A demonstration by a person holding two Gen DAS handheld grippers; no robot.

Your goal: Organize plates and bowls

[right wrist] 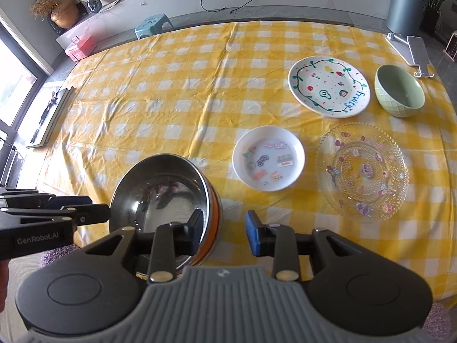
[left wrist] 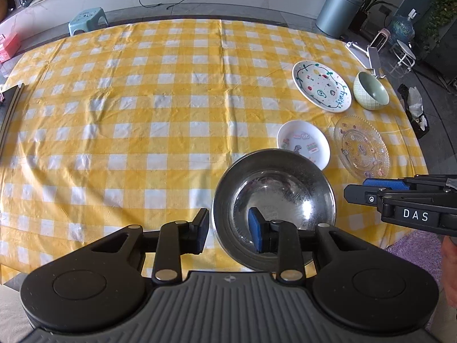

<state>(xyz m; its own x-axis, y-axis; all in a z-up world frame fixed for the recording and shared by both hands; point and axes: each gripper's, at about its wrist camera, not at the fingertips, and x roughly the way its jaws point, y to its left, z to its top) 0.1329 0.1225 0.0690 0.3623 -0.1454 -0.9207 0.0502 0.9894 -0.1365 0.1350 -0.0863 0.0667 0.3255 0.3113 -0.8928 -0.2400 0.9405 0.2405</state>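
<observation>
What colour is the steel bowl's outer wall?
Orange, on the steel bowl; it shows best in the right wrist view.

- The right tool [right wrist: 224,233] is open, one finger over the round steel bowl [right wrist: 164,200], the blue pad [right wrist: 252,235] outside its rim.
- The left tool [right wrist: 85,213] is at the bowl's left rim.
- On the yellow-checked counter [right wrist: 171,100]: a small white dish with stickers [right wrist: 268,158], a clear glass plate [right wrist: 362,171], a white painted plate [right wrist: 328,85], a green bowl [right wrist: 400,90].

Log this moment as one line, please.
left gripper: open, straddling steel bowl rim | right gripper: open, same | other dishes: untouched
</observation>
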